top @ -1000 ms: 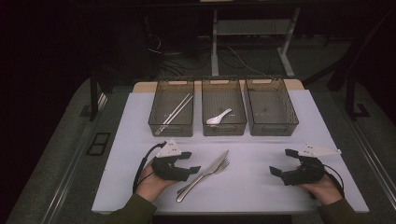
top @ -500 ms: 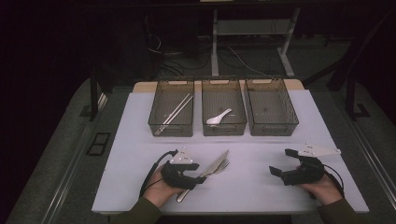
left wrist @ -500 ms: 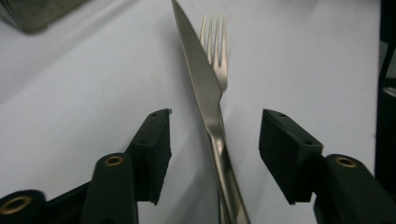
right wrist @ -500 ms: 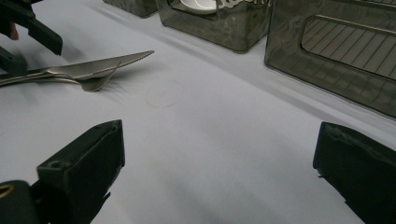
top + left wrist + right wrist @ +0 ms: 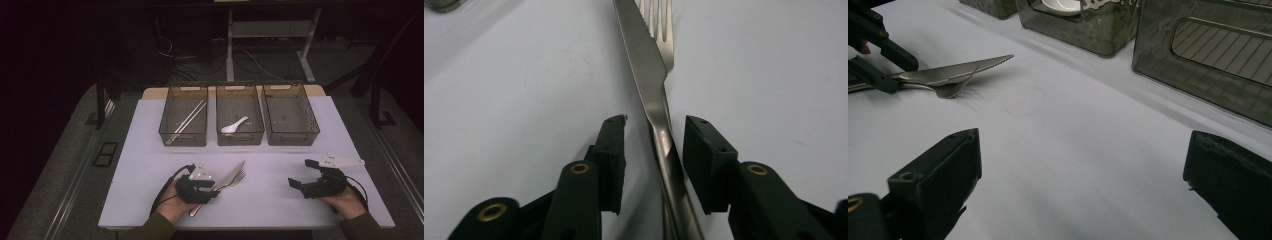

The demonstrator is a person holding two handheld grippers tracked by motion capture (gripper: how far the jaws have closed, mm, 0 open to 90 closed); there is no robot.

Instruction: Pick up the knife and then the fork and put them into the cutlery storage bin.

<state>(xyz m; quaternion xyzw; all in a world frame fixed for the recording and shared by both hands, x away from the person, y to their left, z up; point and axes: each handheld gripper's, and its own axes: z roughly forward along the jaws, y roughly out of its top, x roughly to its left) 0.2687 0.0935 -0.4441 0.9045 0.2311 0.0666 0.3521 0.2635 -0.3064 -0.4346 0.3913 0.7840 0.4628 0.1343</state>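
- The left gripper [image 5: 212, 189] lay low over the white mat [image 5: 150, 150] at near left, held in the person's left hand [image 5: 172, 205], its jaws pointing right and far.
- In the left gripper view its jaws stood one on each side of the knife [image 5: 651, 85] handle. They had just been closing, yet a gap showed between each pad and the metal, so nothing was gripped.
- The knife [image 5: 231, 175] lay flat on the mat, near the middle, its tip pointing far and right; its serrated edge showed in the right gripper view [image 5: 955, 71].
- The fork [image 5: 663, 35] lay just beside the knife, on its right in the left gripper view, partly under it, tines pointing far. In the high view the tines [image 5: 241, 176] showed at the right of the blade.
- The right gripper [image 5: 301, 175] rested at near right in the right hand [image 5: 345, 200], well apart from the cutlery. Its jaws were wide apart with only bare mat between them, as the right gripper view confirmed [image 5: 1083, 165].
- Three dark mesh bins stood in a row at the far edge of the mat.
- The left bin [image 5: 165, 131] held chopsticks [image 5: 187, 121] laid slantwise.
- The middle bin [image 5: 240, 139] held a white spoon [image 5: 234, 125].
- The right bin [image 5: 291, 138] stood just beside the middle one.
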